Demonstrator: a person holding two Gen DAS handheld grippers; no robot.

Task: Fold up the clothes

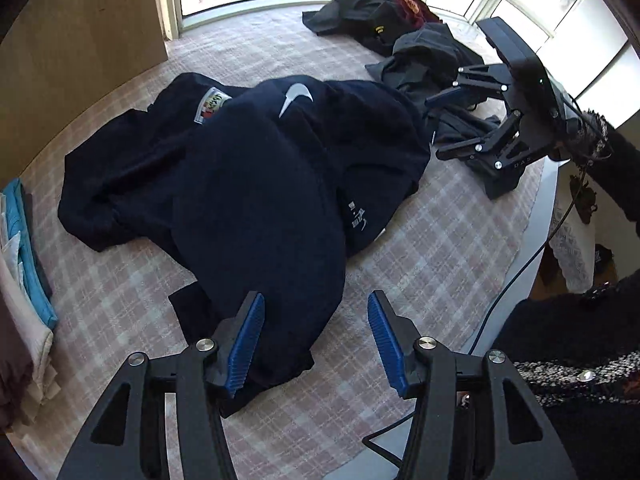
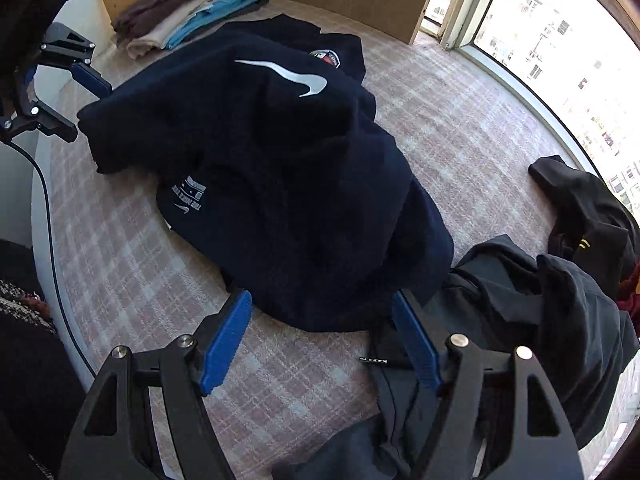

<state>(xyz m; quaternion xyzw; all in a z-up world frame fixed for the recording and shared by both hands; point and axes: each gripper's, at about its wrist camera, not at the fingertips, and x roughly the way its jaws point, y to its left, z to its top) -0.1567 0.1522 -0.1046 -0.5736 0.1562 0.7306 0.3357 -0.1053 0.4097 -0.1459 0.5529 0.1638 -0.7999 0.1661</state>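
Navy top (image 1: 256, 184) lay bunched, long axis toward left hand-held gripper (image 1: 316, 344), the nearer; both, right (image 2: 322, 344) included, gaped empty.

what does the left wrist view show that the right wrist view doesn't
Only the left wrist view shows the whole right gripper from outside, jaws open, hanging over the dark grey clothes by the navy top's far edge.

Only the right wrist view shows a small metal zipper pull on the plaid cloth, and the full folded stack with its brown top layer.

Both show the crumpled navy sweatshirt with its white swoosh, the plaid table cover, and open blue-padded jaws with nothing held.
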